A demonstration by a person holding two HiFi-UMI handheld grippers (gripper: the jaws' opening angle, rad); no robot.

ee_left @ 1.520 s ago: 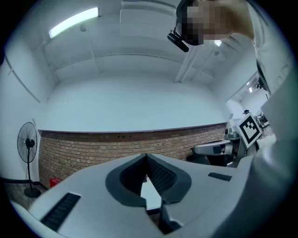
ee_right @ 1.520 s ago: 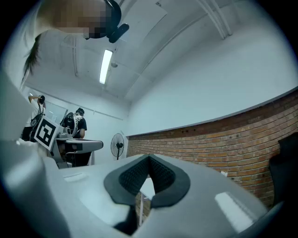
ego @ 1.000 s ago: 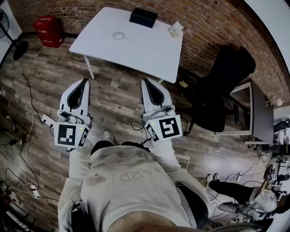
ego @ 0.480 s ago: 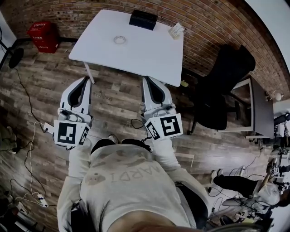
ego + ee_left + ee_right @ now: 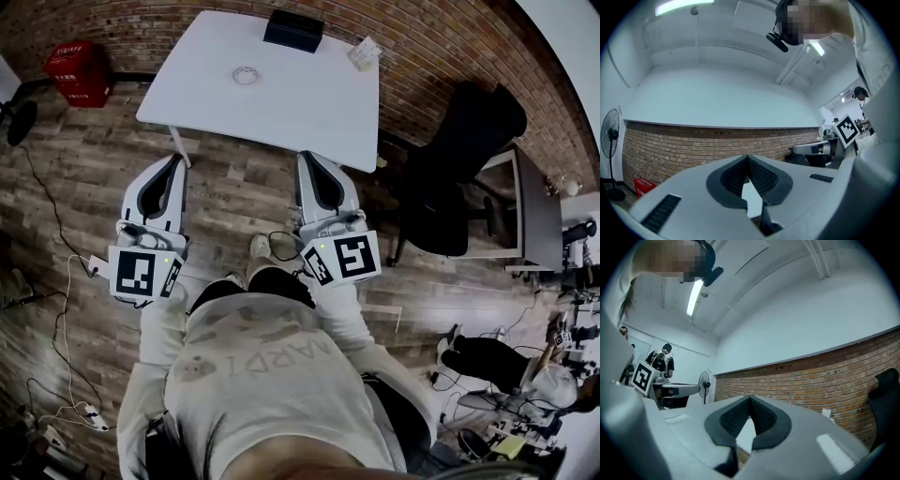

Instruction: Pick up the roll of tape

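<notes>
Two pairs of tongs are in view, and neither holds anything. Left tongs (image 5: 175,161): clenched, pads meeting at the tip, nothing between them, as its own view confirms. Right tongs (image 5: 305,157): likewise clenched and empty; its own view shows the pads touching at the tip, with only a sliver of pale surface visible through the gap behind them. Both point forward, roughly level and side by side, over the wooden floor (image 5: 234,202) and just short of the near edge of the white worktop (image 5: 309,108).

Progress: the task is judged to be at its opening stage. The roll of tape (image 5: 246,75) lies flat and untouched on the worktop, toward the far part of the surface. No grasp and no lift are made. The approach, the opening of the tongs, the closing on the roll and the lift are all outstanding.

Position of the roll relative to the tongs: well apart from both, ahead of them, and roughly midway between their two lines of aim. It shows in neither gripper view.

Other items noted: a black box (image 5: 293,30) at the far edge beyond the roll and a small carton (image 5: 364,54) at the far right corner. Both stand apart from the roll, and neither is judged to obstruct a reach from the near side. An office chair (image 5: 469,141) stands to the right of the worktop.
</notes>
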